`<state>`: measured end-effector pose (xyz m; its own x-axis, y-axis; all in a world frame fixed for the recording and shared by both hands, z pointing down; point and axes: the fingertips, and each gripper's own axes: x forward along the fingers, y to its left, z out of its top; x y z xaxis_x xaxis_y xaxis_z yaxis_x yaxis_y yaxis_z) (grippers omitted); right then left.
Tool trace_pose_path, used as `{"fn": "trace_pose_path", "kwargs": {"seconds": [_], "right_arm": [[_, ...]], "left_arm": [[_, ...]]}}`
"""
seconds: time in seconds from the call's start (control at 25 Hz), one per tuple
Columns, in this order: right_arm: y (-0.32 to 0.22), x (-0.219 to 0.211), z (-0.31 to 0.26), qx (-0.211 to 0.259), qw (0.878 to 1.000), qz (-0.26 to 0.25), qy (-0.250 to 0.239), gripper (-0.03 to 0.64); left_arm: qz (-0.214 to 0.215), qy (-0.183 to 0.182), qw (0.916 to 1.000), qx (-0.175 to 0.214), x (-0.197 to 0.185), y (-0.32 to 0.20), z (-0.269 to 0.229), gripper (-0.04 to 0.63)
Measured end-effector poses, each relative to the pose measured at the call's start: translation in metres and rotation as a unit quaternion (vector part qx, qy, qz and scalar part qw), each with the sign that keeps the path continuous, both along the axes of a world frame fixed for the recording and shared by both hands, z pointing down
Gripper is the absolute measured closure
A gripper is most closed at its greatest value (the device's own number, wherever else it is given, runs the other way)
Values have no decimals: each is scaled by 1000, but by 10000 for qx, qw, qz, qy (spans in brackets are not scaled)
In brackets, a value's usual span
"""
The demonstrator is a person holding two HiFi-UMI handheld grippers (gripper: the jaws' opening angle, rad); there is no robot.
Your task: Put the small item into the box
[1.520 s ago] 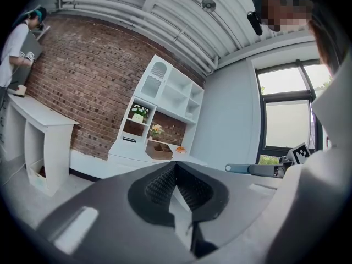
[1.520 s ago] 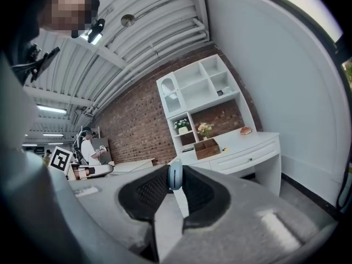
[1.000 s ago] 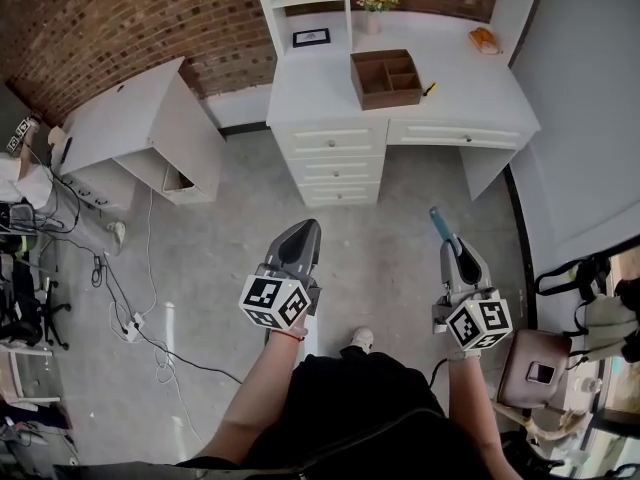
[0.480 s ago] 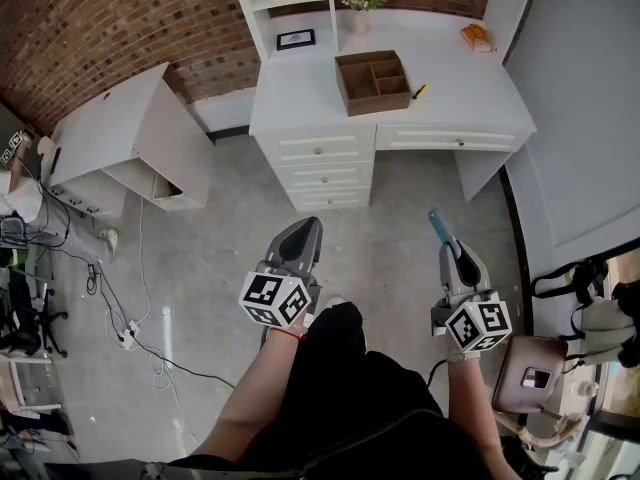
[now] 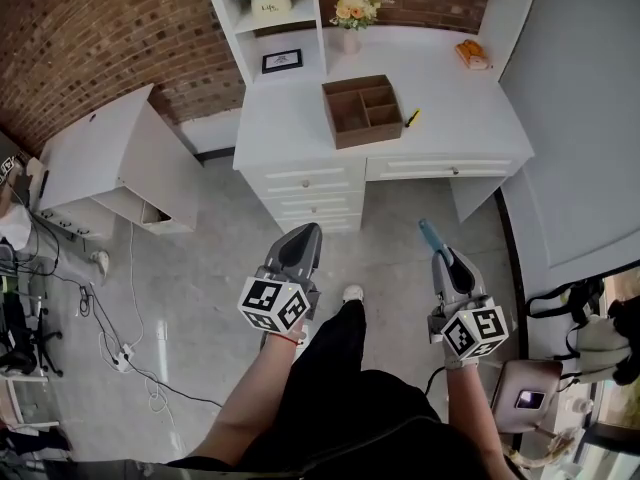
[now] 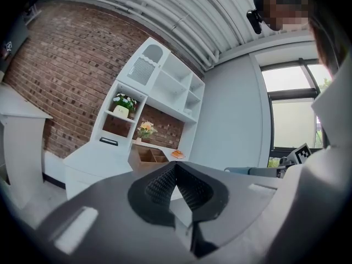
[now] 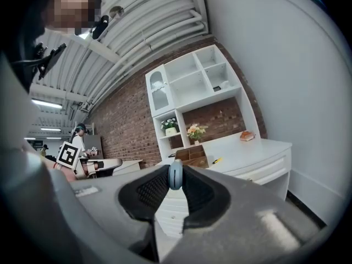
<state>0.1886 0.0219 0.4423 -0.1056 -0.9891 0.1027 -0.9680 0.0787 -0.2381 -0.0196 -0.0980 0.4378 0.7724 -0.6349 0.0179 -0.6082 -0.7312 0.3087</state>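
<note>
Two grippers hang above the floor, well apart from the desk. At 7 o'clock the left gripper [image 5: 303, 236] has its jaws together on nothing. At 12 o'clock the wooden compartment box [image 5: 362, 111] sits on the white desk [image 5: 290, 118]. At 4 o'clock the right gripper [image 5: 436, 250] is clamped on the small blue item [image 5: 427, 233], which is mostly hidden between the jaws, its shape unclear.
</note>
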Motion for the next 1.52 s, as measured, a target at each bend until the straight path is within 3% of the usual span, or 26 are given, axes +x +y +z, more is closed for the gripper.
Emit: {"fn": "trace_pose_path", "kwargs": {"seconds": [1.0,1.52], "right_arm": [[-185,48,15,-304,9986,-438,-13,548],[-238,57,27,-380,9978,-542,-49,548]], "left_arm": [[-123,-60,9997,-199,62,-165,18,592],[-140,-71,9996,-248,76,-208,28,592]]}}
